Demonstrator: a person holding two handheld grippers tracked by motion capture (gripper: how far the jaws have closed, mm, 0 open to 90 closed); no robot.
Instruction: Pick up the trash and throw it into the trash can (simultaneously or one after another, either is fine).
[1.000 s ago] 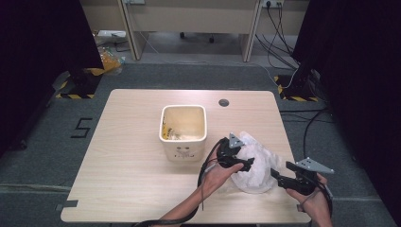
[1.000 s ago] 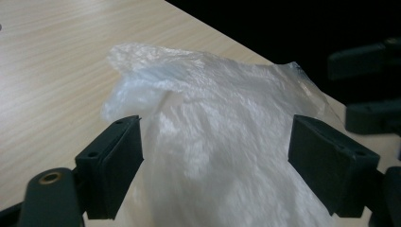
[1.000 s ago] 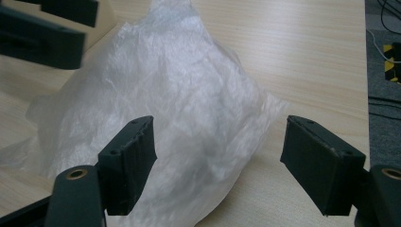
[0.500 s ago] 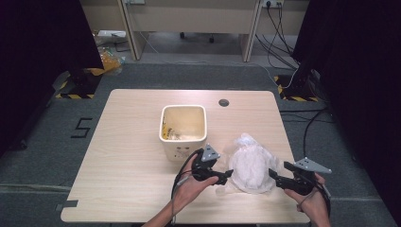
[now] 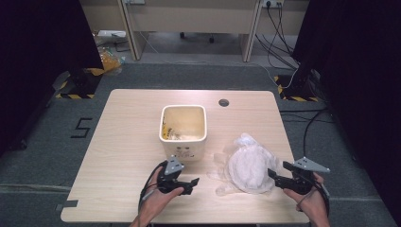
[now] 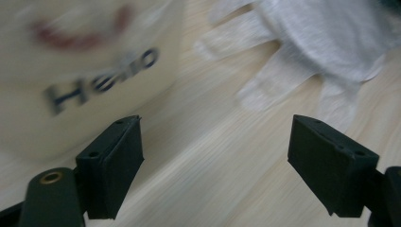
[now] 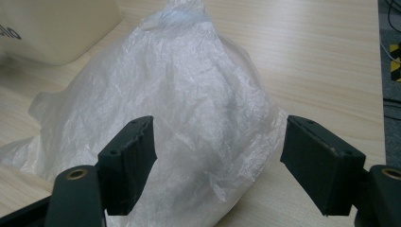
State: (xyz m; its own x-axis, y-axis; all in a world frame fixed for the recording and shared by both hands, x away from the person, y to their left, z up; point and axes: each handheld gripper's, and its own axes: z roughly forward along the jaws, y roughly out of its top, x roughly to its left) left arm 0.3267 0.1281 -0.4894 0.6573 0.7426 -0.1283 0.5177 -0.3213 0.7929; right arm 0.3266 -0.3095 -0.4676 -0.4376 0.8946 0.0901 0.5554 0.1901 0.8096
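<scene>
Here bin (image 6: 90, 61) blurred, cut off — plastic bag (image 7: 179, 118) partly cropped.

High view looks down on the table (image 5: 118, 142); both gripper views sit close, sharing the plastic bag (image 7: 189, 109).

On the table (image 5: 118, 142), the bin (image 5: 184, 130) stands at centre with the plastic bag (image 5: 246, 166) lying to its right and nearer the person, the left gripper (image 5: 189, 182) before the bin, the right gripper (image 5: 275, 176) just right of the bag.
</scene>
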